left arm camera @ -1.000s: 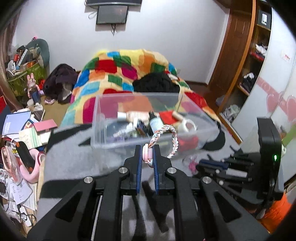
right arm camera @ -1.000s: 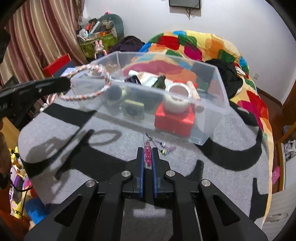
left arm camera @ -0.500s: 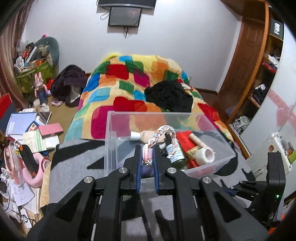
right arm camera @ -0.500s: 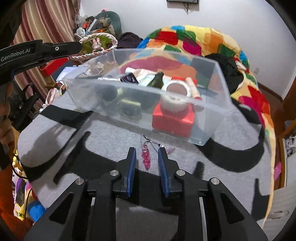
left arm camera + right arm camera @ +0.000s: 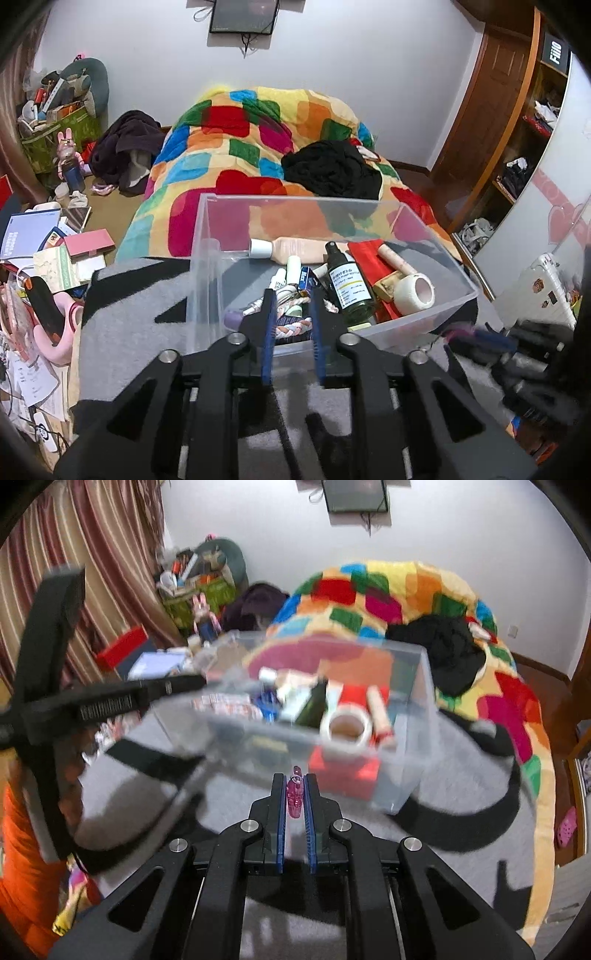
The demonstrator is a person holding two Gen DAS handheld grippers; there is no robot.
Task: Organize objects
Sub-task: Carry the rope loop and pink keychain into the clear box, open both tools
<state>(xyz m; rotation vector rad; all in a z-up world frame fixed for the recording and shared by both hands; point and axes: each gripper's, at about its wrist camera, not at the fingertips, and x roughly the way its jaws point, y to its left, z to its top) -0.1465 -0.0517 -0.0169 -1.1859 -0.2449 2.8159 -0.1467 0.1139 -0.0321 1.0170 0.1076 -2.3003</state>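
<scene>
While the left gripper hangs over the near end of the clear bin, its jaws have just been opening and now stand a little apart, with the braided loop lying free in the bin below and between them, touching neither pad as far as the left view shows. The loop rests on the bin's floor among a dark spray bottle, a tape roll, a pale tube and a red box. The bin stands on a grey and black blanket, with a patchwork quilt behind it. The right gripper has just been closing, and its blue pads now pinch a small pink charm, held upright clear of the blanket in front of the bin's near wall. In the right view the left gripper's black arm reaches in from the left over the bin, and that view is blurred, so the loop reads only as a pale streak inside the bin. An orange sleeve shows at the left edge of that view.
</scene>
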